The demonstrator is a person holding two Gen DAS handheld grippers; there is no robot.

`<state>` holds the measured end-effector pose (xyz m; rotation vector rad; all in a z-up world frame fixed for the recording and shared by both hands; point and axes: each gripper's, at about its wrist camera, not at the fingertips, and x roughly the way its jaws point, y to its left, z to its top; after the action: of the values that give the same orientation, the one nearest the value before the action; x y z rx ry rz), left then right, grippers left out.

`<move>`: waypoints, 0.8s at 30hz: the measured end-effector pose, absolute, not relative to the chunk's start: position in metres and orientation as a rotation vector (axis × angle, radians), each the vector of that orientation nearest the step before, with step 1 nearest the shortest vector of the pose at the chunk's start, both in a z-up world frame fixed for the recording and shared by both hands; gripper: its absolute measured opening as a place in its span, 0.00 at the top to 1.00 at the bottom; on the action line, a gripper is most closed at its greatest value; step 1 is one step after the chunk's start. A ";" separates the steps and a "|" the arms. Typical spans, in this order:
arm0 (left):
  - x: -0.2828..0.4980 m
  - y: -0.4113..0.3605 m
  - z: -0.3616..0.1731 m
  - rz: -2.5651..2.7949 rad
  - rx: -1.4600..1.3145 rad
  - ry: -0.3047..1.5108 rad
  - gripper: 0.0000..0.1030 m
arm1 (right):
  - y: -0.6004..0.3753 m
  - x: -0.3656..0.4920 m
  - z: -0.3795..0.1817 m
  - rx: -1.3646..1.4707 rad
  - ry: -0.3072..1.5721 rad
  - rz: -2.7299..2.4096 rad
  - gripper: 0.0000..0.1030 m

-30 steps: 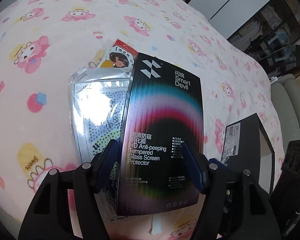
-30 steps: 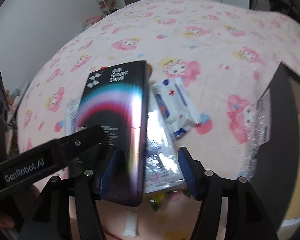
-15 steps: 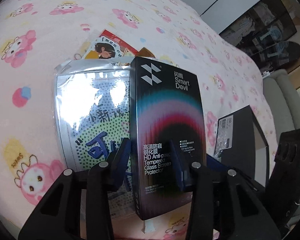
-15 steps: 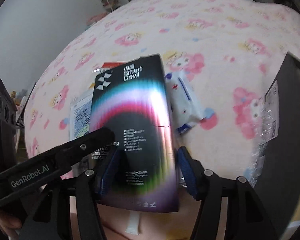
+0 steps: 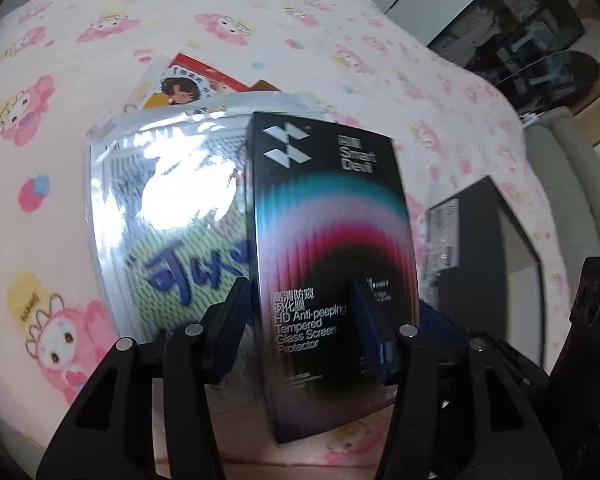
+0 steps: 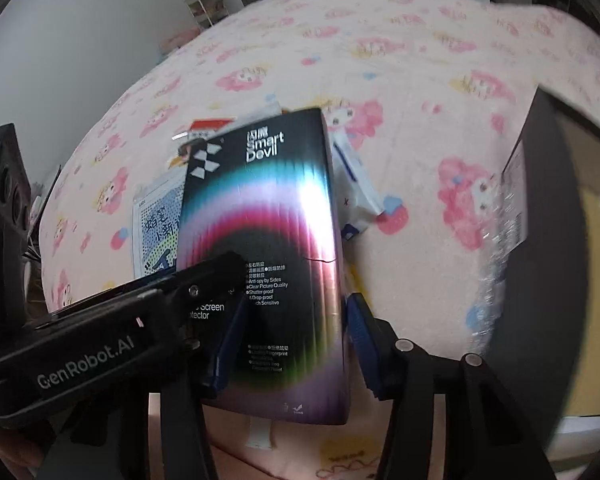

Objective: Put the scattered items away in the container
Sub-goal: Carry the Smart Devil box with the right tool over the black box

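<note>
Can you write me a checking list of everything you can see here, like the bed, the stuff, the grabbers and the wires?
Surface: pink cartoon blanket.
Job's things: black screen protector box lifted off the blanket; black container open to its right.
Clutter: shiny plastic pouch, red cartoon card, white packet lying on the blanket.
Grippers: left gripper shut on the box; right gripper open, fingers either side of the box.
Cables: nothing seen.
Surroundings: white wall, dark shelves, blurred.
</note>
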<state>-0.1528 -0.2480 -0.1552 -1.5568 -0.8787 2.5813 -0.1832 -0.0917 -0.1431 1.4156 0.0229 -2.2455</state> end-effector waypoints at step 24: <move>-0.208 0.039 -0.090 2.336 -1.439 -0.598 0.52 | 0.172 -0.177 -0.056 1.311 -0.036 -2.577 0.56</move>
<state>-0.2084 0.0390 -0.0902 -1.4386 -0.5984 2.3362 -0.1766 0.1724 -0.0558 1.3110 -0.0364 -2.5773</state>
